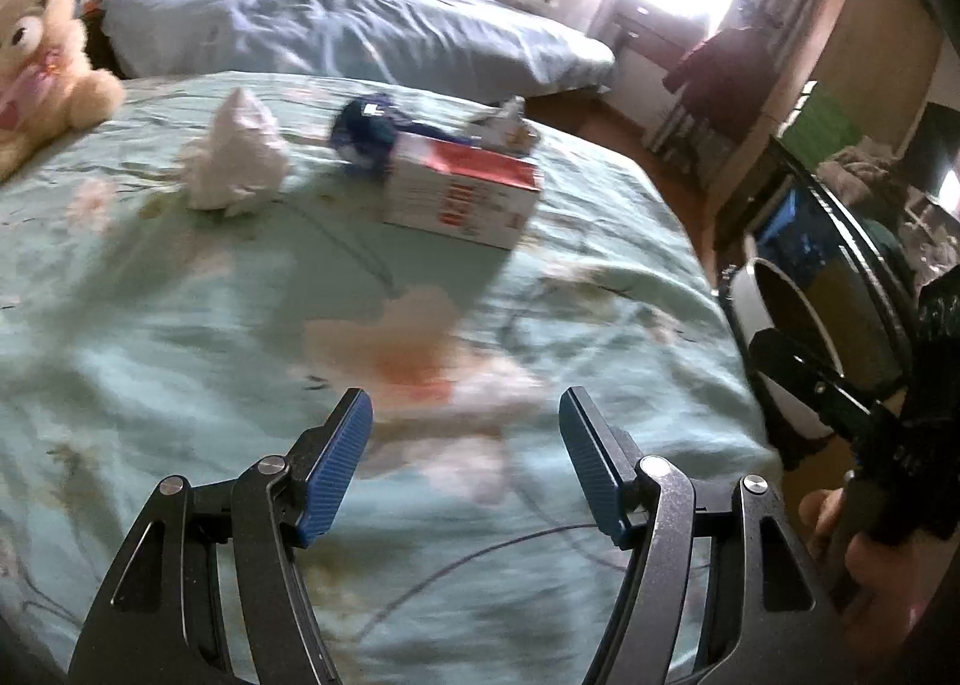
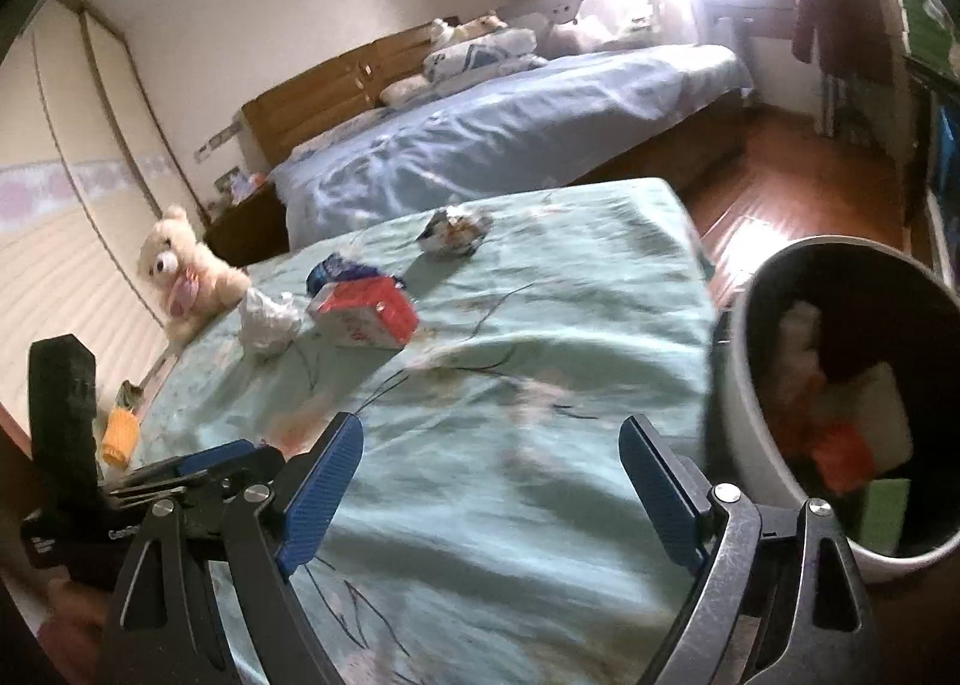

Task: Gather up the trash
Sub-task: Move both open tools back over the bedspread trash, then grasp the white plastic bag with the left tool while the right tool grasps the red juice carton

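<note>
Trash lies on the green flowered bedspread: a crumpled white tissue, a blue wrapper, a red and white carton and a crumpled foil wrapper. The right wrist view shows the same tissue, carton, blue wrapper and foil wrapper. My left gripper is open above the bedspread, well short of the carton, with nothing between its pads. My right gripper is open and empty over the bed's near edge, just left of the white trash bin.
The bin stands off the bed's right edge and holds white, orange and green scraps. A cream teddy bear sits at the bed's left side. A blue-covered bed lies beyond, and wooden floor to the right.
</note>
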A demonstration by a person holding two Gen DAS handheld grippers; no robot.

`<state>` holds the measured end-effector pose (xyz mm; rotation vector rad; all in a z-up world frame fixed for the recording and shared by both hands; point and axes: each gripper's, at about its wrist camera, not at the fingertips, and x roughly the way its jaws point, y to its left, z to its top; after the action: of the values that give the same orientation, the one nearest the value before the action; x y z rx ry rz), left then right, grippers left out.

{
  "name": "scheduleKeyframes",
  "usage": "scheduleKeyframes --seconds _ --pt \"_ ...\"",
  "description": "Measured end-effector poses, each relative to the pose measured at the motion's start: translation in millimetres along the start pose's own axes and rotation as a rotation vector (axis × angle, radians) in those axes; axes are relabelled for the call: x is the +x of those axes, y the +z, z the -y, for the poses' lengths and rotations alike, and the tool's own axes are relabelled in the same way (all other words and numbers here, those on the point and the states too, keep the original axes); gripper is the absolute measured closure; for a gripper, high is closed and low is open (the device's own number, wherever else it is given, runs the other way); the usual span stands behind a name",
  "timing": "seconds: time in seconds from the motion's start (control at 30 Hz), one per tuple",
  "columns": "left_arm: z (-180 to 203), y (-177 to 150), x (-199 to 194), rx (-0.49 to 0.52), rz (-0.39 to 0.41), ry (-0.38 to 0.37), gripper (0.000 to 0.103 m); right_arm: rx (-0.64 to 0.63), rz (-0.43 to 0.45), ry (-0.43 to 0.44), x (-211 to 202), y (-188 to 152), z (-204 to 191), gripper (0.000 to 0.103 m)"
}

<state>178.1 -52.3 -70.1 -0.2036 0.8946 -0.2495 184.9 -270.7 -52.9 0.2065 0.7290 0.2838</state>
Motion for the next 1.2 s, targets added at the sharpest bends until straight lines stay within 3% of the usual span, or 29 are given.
scheduleKeyframes --seconds 0.37,0.57,1.2 --pt "-40.7 3.1 -4.3 -0.044 0.019 0.077 0.037 -0.099 -0.062 0.087 47.3 5.2 -41.8 0.014" --pt "-60.8 10.8 -5.1 -0.069 0.033 0.107 0.037 -0.146 -0.086 0.079 72.1 15.2 -56.8 0.014" --pt "-104.3 78.5 33.1 -0.06 0.057 0.197 0.037 -0.217 -0.149 0.094 134.0 46.3 -73.0 0.015"
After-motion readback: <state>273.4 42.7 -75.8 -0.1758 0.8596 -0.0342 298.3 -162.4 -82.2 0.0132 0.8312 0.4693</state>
